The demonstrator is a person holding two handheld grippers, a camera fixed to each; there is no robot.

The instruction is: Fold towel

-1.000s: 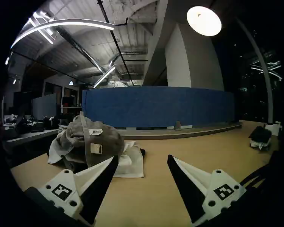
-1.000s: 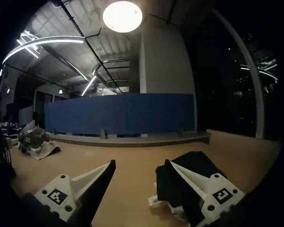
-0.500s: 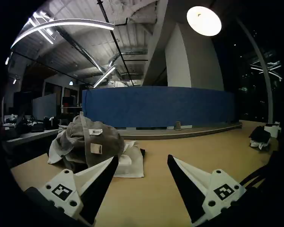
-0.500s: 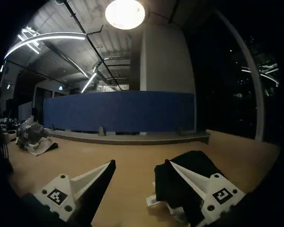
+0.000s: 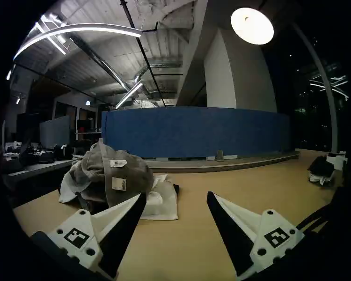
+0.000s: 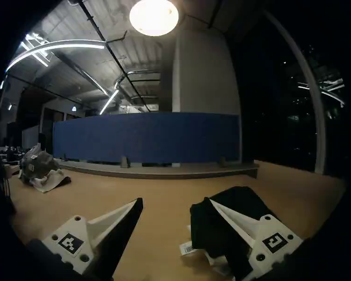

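A blue partition (image 5: 194, 131) is set along the desk's (image 5: 175, 243) far edge, beneath a round ceiling lamp (image 5: 252, 25).

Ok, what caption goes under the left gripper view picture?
Open left gripper faces a crumpled grey-and-white towel pile on a light wooden table.

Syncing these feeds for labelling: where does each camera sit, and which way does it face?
Left gripper view: rides the left hand-held gripper, low over the light wooden table, facing the crumpled grey-and-white towel pile; its open fingers show.
Right gripper view: rides the right hand-held gripper, facing the long blue partition; open fingers show, black cloth beside one.
Shared: table, partition, towel pile, black cloth.
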